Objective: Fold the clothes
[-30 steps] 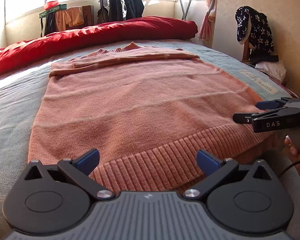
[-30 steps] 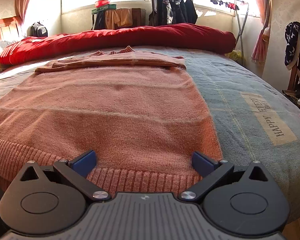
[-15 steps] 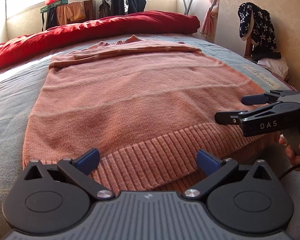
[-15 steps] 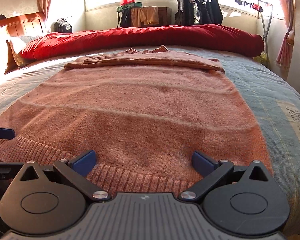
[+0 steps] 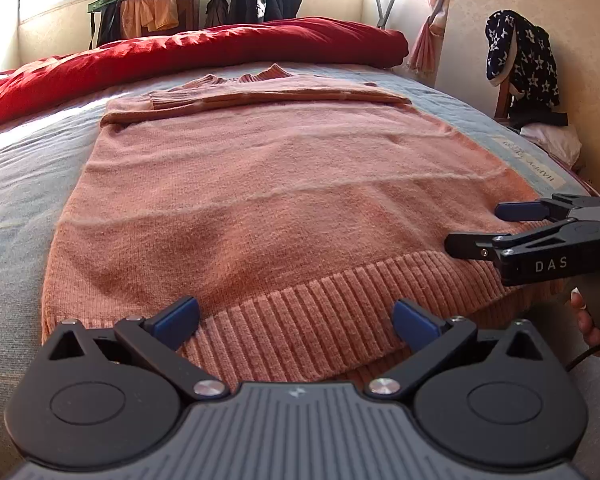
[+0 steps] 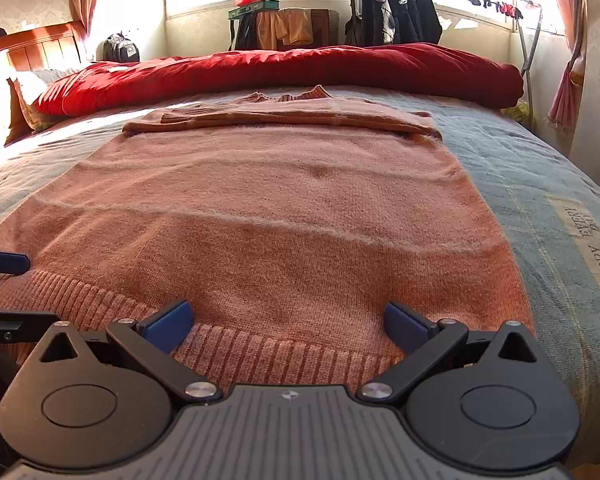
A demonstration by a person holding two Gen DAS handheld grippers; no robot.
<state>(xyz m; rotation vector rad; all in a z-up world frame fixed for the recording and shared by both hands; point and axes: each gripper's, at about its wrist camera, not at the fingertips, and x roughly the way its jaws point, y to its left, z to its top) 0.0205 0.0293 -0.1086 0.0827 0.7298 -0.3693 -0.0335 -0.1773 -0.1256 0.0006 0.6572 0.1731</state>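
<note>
Pink sweater (image 5: 268,200) lay flat on the bed (image 6: 540,184), ribbed hem nearest. Left gripper (image 5: 296,320) stood wide open just above the hem's left part; right gripper (image 6: 288,322), also wide open, over its right corner. "DAS" marked the right gripper; bedspread label (image 6: 592,244) read "HAPPY EVERY".

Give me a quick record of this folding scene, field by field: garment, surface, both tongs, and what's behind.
garment: pink knit sweater, laid flat, sleeves folded across the top, ribbed hem nearest
surface: bed with grey-blue cover
left tongs: open, at the hem, holding nothing
right tongs: open, at the hem's right part, holding nothing
behind: red duvet along the far side; clothes rack by the window
fold stage: body not yet folded
</note>
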